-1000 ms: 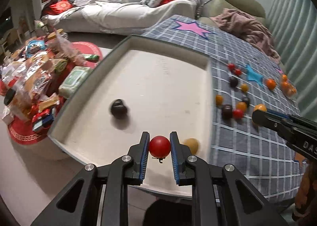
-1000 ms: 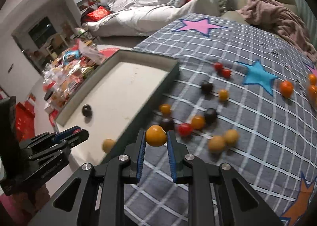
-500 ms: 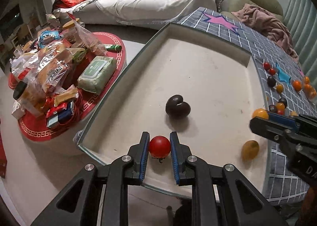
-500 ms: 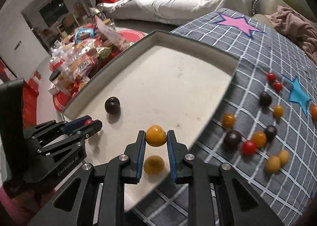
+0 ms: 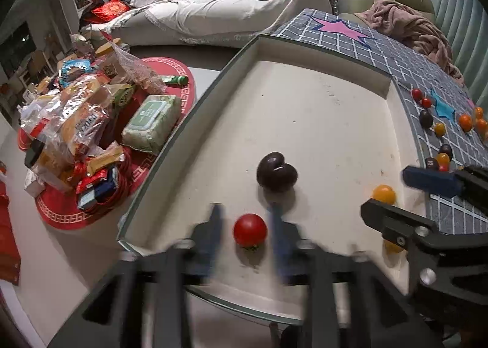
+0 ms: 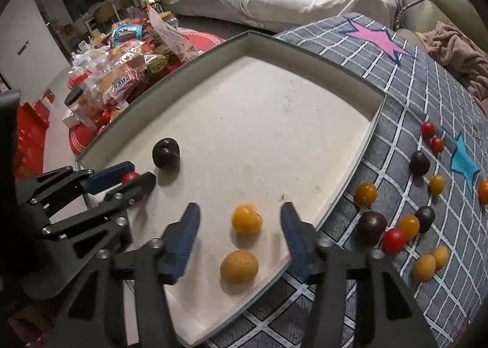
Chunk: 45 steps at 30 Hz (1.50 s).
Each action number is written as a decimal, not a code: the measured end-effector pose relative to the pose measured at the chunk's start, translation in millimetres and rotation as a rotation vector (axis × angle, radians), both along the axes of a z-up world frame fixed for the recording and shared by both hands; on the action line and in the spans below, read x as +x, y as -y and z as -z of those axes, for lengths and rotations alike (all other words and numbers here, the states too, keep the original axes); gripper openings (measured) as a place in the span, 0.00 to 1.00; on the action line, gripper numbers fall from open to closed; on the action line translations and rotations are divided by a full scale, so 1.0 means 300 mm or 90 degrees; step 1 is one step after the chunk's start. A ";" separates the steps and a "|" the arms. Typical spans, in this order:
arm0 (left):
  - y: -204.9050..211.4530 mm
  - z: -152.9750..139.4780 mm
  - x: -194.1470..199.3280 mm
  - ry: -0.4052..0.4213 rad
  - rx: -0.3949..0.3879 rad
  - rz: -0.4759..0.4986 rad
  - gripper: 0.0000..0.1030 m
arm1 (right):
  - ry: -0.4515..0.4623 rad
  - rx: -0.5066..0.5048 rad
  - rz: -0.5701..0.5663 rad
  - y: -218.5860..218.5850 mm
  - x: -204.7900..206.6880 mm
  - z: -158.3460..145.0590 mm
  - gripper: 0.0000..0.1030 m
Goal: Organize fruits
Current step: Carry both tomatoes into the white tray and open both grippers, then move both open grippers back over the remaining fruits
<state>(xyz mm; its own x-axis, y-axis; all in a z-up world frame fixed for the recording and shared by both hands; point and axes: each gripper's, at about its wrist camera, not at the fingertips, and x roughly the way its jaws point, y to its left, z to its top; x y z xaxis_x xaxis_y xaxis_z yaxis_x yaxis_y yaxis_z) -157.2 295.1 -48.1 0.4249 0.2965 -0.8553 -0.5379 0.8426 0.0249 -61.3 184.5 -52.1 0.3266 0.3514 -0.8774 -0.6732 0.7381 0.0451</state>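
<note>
Tray [image 6: 360, 147]: shallow, cream floor, set on the checked cloth [image 6: 427, 287].

Left gripper [image 5: 245, 235]: jaws apart, blurred; red tomato [image 5: 250, 229] lies loose between them on the tray floor near the tray's near-left corner, dark plum [image 5: 276, 172] just beyond.

Right gripper [image 6: 241, 235]: jaws wide apart; orange tomato [image 6: 246, 218] sits free on the tray floor between them, yellow fruit [image 6: 239, 267] nearer the tray's front edge.

Remaining loose fruits [image 6: 396, 232]: on the cloth beyond the tray's right rim, nearer the right gripper; judged its next reach.
</note>
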 end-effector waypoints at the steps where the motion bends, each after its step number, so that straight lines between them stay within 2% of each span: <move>1: -0.005 -0.001 -0.004 0.005 0.004 -0.007 0.62 | 0.007 0.000 0.002 0.006 0.000 -0.010 0.67; 4: -0.005 -0.002 -0.008 0.010 0.000 -0.003 0.62 | 0.003 0.025 0.008 0.029 0.001 -0.038 0.79; 7: 0.010 -0.002 -0.003 0.002 0.001 0.005 0.62 | 0.025 0.015 0.022 0.056 -0.005 -0.063 0.82; 12: 0.056 -0.022 -0.003 0.007 -0.004 0.019 0.62 | 0.035 0.009 0.048 0.147 -0.010 -0.081 0.82; 16: 0.113 -0.061 0.004 0.021 -0.002 0.041 0.62 | 0.036 0.007 0.091 0.273 -0.001 -0.079 0.83; 24: 0.302 -0.143 0.061 0.050 -0.001 0.128 0.62 | 0.019 0.008 0.193 0.532 0.054 -0.050 0.83; 35: 0.539 -0.121 0.195 0.020 -0.011 0.208 0.62 | 0.016 0.007 0.276 0.758 0.109 0.004 0.83; 39: 0.586 -0.067 0.254 -0.005 -0.015 0.209 0.62 | 0.020 0.008 0.272 0.795 0.123 0.026 0.83; 45: 0.615 -0.006 0.325 -0.024 -0.008 0.204 0.62 | 0.043 -0.005 0.215 0.778 0.153 0.060 0.82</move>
